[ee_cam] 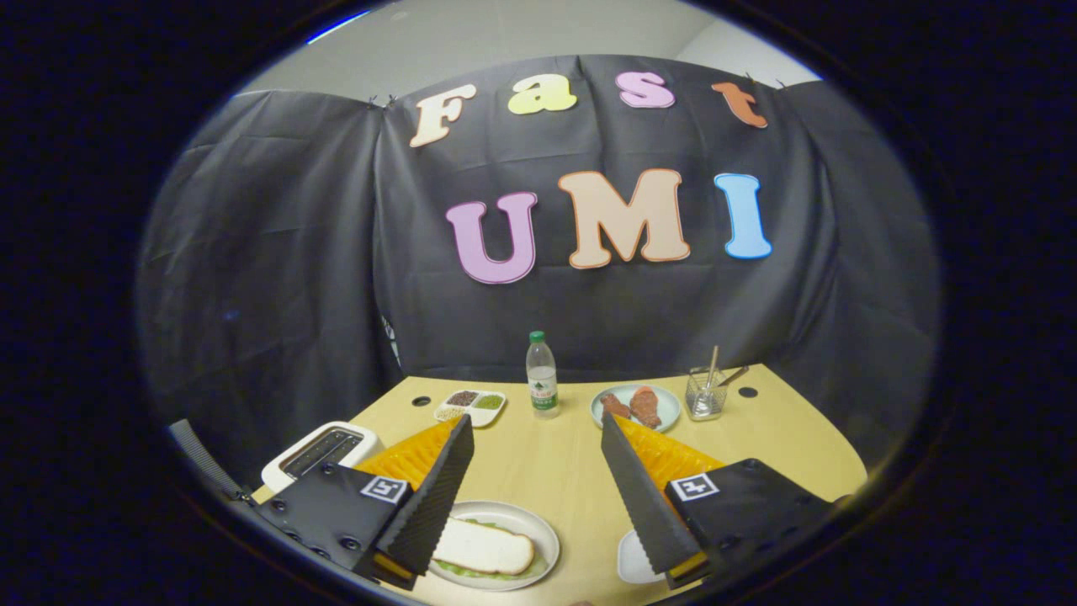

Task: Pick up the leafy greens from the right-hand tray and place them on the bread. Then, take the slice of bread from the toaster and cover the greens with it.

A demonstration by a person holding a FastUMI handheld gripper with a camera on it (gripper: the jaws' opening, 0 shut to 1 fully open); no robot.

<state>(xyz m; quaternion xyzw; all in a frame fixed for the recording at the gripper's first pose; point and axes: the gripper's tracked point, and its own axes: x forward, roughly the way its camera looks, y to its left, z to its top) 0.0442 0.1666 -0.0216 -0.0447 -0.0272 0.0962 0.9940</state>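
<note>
The slice of bread (pixel 482 547) lies flat on the white plate (pixel 538 526) with leafy greens (pixel 471 572) peeking out under its near edge, so the sandwich looks capped and the sound course, I judge, is to lift the claw straight up and clear without nudging it. The gripper (pixel 534 438) stands wide open and empty; the bread sits at about seven o'clock from its fingertips, low beside the left finger, with the toaster (pixel 315 450) off at nine o'clock.
</note>
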